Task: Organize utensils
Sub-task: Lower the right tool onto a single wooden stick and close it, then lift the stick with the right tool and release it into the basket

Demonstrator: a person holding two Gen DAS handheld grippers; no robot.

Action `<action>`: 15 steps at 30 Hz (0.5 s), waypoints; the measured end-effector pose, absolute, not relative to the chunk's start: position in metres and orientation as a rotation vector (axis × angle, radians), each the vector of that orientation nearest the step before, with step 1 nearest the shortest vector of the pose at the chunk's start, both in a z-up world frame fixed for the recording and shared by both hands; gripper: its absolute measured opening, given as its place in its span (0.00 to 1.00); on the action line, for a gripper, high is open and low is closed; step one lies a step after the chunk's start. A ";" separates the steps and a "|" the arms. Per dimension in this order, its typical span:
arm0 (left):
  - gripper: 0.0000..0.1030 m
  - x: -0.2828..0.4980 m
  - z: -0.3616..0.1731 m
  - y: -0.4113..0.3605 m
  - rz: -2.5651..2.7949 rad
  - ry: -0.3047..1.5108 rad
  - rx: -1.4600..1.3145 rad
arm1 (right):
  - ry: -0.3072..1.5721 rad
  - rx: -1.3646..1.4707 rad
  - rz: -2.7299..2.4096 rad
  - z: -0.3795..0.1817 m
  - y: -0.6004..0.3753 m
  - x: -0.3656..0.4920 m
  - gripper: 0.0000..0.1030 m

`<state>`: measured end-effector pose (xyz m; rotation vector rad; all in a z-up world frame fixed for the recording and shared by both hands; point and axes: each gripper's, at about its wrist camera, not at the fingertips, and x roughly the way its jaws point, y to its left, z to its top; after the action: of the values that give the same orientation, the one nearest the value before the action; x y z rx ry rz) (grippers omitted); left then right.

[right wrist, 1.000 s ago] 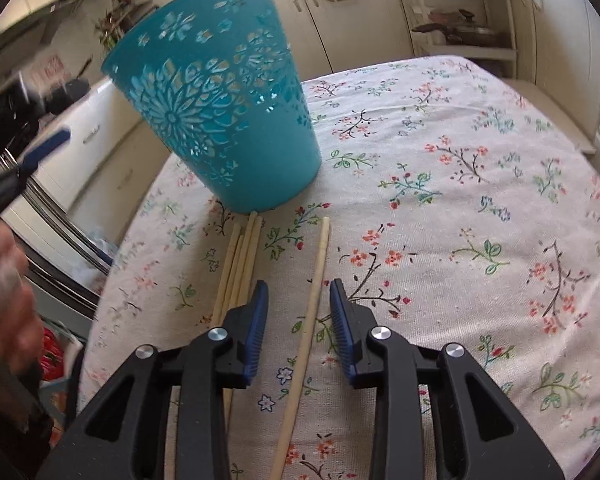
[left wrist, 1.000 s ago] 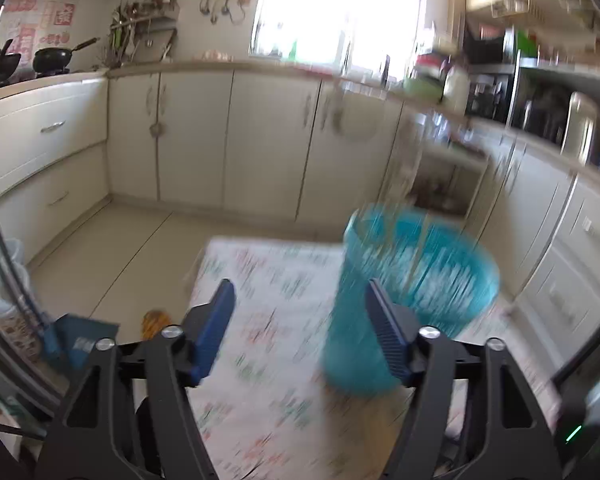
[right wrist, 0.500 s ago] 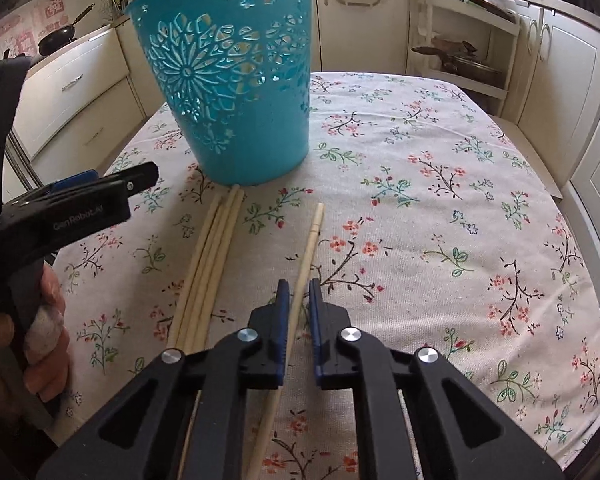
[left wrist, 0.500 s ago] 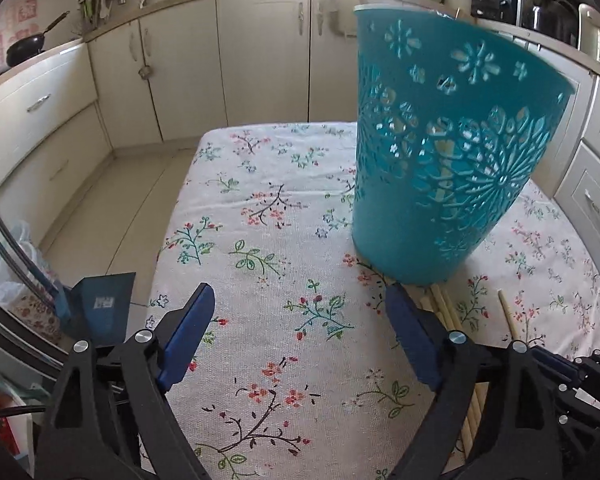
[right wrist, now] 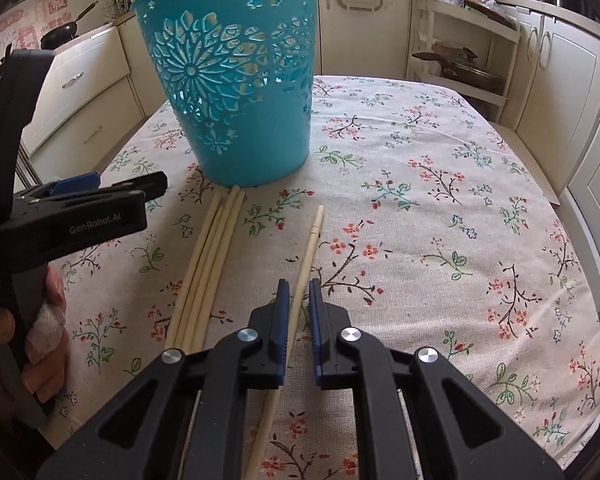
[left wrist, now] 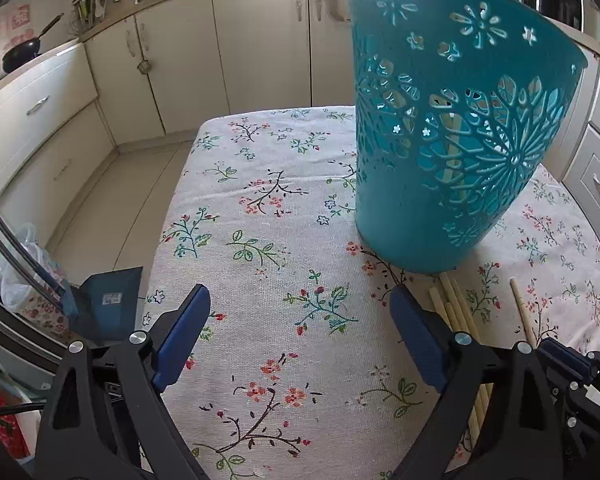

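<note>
Desk (right wrist: 440,184) under a flowered cloth, carrying everything; largest thing on it a teal cut-out basket (right wrist: 236,80), upright, evidently the container meant for the sticks, pale sticks already showing through its holes in the left wrist view.

Just in front of the basket's base, a bundle of chopsticks (right wrist: 208,264) lying side by side, far tips almost at the basket foot; probably laid there as the waiting pile.

To the right of that bundle, slightly apart from it, a single chopstick (right wrist: 310,248), far tip pointing toward the basket; lying alone, so easiest to take without disturbing the rest.

Right tongs (right wrist: 299,304) clenched on that single chopstick partway along its length, jaws having just been closing with the stick between them; stick not yet lifted off the cloth, judging by how flat it lies.

Left tongs (left wrist: 300,320) spread wide with nothing between, jaws having just been opening; hovering over bare cloth left of the basket and the bundle, seemingly released and ready either to steady the basket or take the next stick.
</note>
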<state>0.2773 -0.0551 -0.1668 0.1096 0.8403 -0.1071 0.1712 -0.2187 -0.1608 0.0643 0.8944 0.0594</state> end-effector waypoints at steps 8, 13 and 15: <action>0.85 0.277 -0.167 -0.057 -0.103 0.845 0.111 | 0.885 0.086 0.061 -0.161 -0.221 0.170 0.10; 0.86 0.278 -0.168 -0.057 -0.105 0.849 0.111 | 0.895 0.144 0.074 -0.160 -0.226 0.170 0.07; 0.86 0.278 -0.169 -0.057 -0.107 0.851 0.111 | 0.890 0.178 0.087 -0.157 -0.229 0.169 0.06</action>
<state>0.2781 -0.0571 -0.1689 0.1106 0.8507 -0.1067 0.1690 -0.2286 -0.1568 0.1779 0.8901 0.0873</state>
